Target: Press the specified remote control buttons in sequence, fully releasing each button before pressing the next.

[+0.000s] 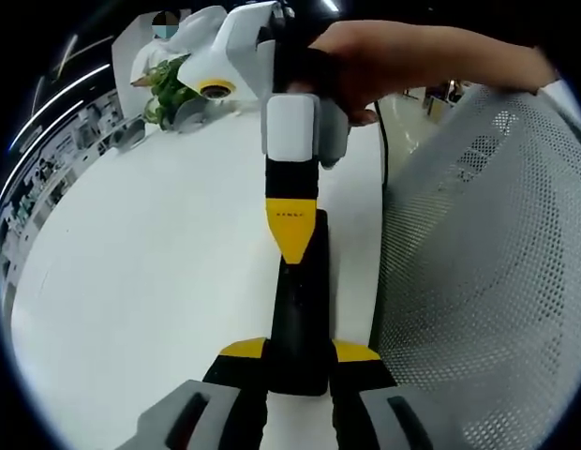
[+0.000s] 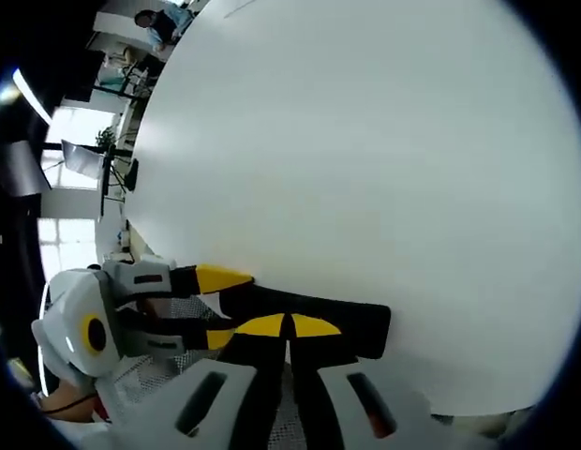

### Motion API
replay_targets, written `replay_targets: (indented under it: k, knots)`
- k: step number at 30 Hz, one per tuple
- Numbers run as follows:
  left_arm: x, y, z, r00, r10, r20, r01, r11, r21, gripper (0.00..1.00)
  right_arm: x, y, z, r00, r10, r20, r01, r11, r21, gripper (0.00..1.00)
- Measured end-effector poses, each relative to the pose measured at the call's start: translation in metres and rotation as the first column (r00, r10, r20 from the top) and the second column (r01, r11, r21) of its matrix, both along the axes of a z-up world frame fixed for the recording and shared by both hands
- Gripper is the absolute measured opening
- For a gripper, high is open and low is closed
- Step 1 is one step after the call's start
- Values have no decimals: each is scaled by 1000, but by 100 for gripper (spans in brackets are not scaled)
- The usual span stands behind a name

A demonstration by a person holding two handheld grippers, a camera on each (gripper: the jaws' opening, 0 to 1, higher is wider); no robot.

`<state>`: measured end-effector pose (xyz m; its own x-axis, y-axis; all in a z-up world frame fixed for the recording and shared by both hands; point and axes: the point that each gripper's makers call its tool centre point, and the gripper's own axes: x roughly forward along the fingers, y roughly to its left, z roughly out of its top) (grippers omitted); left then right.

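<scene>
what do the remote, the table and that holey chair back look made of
Remote: likely matte black plastic, a dull, even surface with no glare. Table: smooth white top, perhaps laminate, showing a soft sheen. Chair back: pale grey perforated mesh, probably plastic, with regular small holes.

White desk [image 1: 150, 272] takes up most of the left gripper view, surface bare and glossy. Grey perforated mesh chair back [image 1: 487, 281] fills the right side of that frame, right at the desk edge. Green potted plant [image 1: 169, 84] sits at the upper left, far end of the desk, with a seated person [image 1: 164, 42] in white behind it. Black cable [image 1: 383, 155] runs down the desk edge near the mesh. In the right gripper view, bright windows [image 2: 61, 127] at left.
</scene>
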<state>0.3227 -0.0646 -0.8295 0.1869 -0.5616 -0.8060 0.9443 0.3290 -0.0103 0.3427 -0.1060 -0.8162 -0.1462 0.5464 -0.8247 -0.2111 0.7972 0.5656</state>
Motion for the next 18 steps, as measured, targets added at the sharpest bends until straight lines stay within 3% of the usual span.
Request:
replay_targets:
  k: [10, 18]
  knots:
    - [0, 0, 0, 1000, 2, 5, -2, 1000, -6, 24, -10, 6, -4, 997, 79, 12, -79, 997, -26, 0]
    - [0, 0, 0, 1000, -1, 8, 1, 1000, -4, 24, -5, 4, -7, 994, 95, 48, -93, 994, -51, 0]
